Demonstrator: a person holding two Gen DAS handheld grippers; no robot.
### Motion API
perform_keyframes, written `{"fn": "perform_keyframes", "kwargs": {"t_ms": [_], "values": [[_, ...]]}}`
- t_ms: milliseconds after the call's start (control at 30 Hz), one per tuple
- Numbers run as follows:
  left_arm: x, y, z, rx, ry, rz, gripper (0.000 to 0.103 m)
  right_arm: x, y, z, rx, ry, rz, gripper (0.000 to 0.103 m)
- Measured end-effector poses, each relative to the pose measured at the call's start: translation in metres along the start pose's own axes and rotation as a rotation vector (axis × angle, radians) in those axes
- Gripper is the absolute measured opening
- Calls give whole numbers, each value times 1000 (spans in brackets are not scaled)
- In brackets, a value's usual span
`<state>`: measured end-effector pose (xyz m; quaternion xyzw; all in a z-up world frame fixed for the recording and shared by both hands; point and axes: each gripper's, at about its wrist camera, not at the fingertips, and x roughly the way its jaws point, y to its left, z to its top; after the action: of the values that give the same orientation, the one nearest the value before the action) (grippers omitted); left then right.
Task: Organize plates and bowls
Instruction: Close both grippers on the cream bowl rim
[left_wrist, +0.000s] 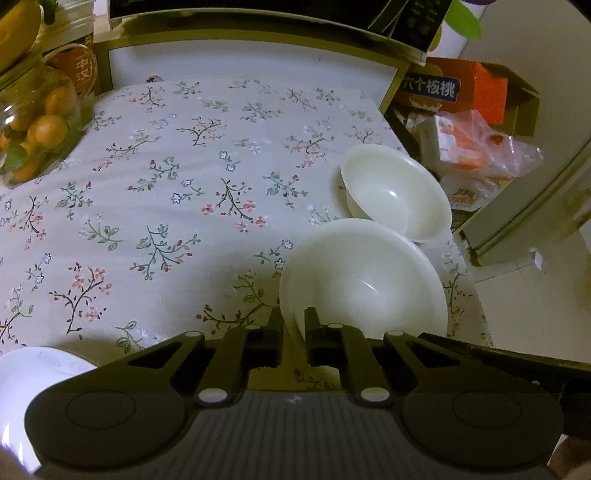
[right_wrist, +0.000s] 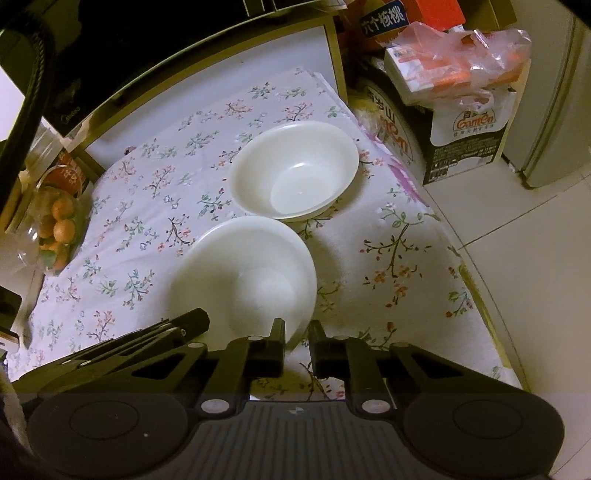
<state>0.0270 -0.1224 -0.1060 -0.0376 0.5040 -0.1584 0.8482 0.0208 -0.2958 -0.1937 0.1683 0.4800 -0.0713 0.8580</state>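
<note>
Left-wrist view: the left claw (left_wrist: 293, 318) has its jaws narrowed onto the near rim of a wide, shallow white bowl (left_wrist: 364, 280), one finger outside the wall and one inside, holding it above the bench covered by a floral-print cloth (left_wrist: 155, 206). Just beyond that bowl, and to the claw's right front, sits a second, smaller glossy white bowl (left_wrist: 395, 192), upright near the bench's right edge. A white plate rim (left_wrist: 33, 373) shows at the claw's near left. A clear glass jar of small oranges (left_wrist: 35, 129) stands far left.

Right-wrist view: the right claw (right_wrist: 296, 332) pinches the near right rim of the same wide bowl (right_wrist: 243, 273), jaws narrow, one finger on each side of the wall. The second bowl (right_wrist: 295, 173) lies directly ahead, its rim touching or just beside the held one.
</note>
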Motion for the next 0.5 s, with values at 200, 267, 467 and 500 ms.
{"fn": "perform_keyframes", "kwargs": {"t_ms": [200,267,467,500], "values": [[-10,-2,0,-4,-16,-19,10,-8,-2,1,2,-16,17,12],[-13,-3,0,-2,-23,-24,10,-12,-4,2,7,-21,26,12],[-20,-6,-4,12,-36,-22,10,-15,-6,1,6,-25,30,12],[-20,-7,-4,14,-38,-20,10,-15,-6,1,6,-25,29,12]]}}
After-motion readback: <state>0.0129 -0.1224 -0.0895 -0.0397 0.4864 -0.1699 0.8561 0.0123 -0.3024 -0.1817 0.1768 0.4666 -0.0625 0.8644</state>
